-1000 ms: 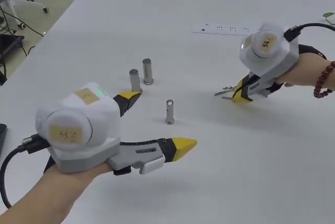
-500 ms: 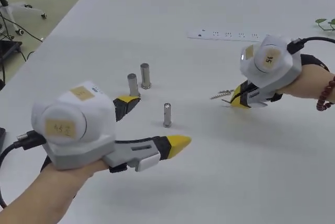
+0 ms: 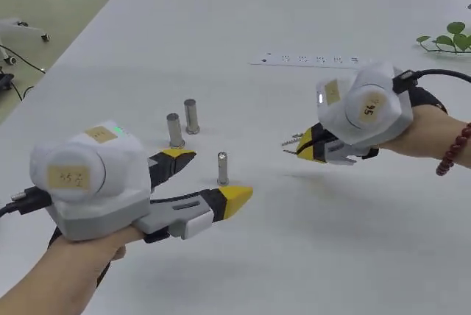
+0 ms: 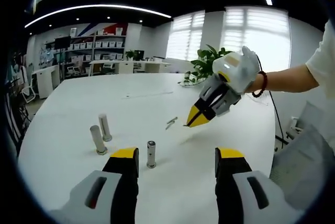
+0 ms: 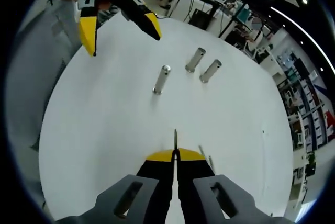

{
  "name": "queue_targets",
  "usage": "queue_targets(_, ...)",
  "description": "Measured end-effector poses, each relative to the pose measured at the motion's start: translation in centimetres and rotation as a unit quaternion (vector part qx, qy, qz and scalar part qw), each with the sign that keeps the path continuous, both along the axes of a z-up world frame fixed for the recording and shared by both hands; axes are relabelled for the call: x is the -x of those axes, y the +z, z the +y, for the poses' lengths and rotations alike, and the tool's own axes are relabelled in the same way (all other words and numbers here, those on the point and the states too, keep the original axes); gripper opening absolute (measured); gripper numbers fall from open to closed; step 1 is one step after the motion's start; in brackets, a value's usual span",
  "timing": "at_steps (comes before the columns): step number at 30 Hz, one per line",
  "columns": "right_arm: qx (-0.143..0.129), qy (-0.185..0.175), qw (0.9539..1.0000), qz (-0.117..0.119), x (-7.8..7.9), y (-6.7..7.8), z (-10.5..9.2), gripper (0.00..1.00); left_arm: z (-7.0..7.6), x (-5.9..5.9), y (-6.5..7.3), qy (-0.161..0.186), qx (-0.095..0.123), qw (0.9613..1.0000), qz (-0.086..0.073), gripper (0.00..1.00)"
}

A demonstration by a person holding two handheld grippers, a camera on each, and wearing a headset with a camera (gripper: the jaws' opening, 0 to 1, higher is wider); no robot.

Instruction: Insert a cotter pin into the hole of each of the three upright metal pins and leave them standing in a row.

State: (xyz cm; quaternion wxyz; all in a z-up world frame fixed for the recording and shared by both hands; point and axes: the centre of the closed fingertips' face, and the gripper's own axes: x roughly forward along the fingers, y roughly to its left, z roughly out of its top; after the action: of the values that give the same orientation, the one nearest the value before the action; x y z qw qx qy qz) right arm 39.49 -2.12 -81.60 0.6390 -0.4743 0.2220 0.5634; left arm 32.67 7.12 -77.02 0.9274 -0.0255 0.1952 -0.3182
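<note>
we log left claw [image 4: 177,156] apart, just short of nearest metal pin [image 3: 221,168], upright on tabletop [image 3: 353,241]; right claw [image 5: 175,155] clamped on cotter pin [image 5: 175,139], above tabletop.

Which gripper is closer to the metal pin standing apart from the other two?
Left. The left gripper flanks the lone metal pin with open jaws; the right gripper, shut on a cotter pin, hangs off to its side.
</note>
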Motion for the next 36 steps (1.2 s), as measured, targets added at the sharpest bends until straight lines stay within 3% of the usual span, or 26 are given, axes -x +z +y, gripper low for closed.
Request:
queue_targets(13, -0.038, 0.056, 0.9975, -0.021, 3.5, 2.5, 3.3, 0.01, -0.9, 0.2, 0.1, 0.002, 0.052, 0.998, 0.037, 0.37)
queue_targets(20, -0.041, 0.091, 0.9945, -0.033, 5.1, 2.9, 4.2, 0.01, -1.6, 0.4, -0.1, 0.002, 0.095, 0.993, 0.07, 0.29)
queue_targets(36, -0.059, 0.116, 0.9902, -0.05, 6.9, 3.9, 5.5, 0.01, -2.6, 0.6, 0.4, -0.005, 0.126, 0.9889, 0.08, 0.15)
